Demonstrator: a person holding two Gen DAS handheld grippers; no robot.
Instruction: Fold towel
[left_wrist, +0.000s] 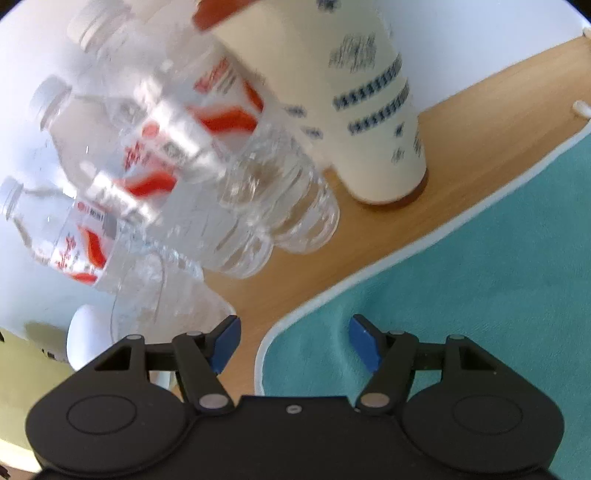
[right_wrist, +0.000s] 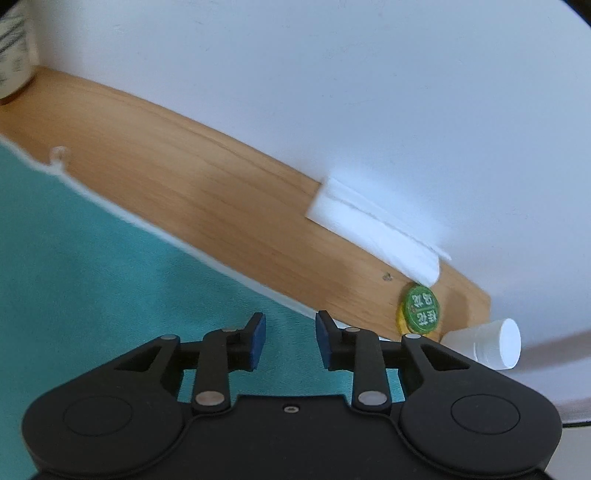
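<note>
Towel (left_wrist: 461, 280), teal with a white hem, is lying flat on the wooden worktop (left_wrist: 424, 192), filling the near side in both wrist views. Its far hem is running as a long diagonal line against the bare wood, and that edge is what the next grasp turns on, I'd judge. Left tool (left_wrist: 293, 341) is hovering right over a rounded corner, jaws standing wide, nothing between them. Right tool (right_wrist: 290, 341) is sitting over the cloth just inside the far hem, jaws parted and empty, pads not pressing fabric. Water bottles (left_wrist: 177, 155) and paper cup (left_wrist: 354, 103) are crowding beyond the left corner; folded tissue (right_wrist: 373, 232) is lying well beyond the hem.
</note>
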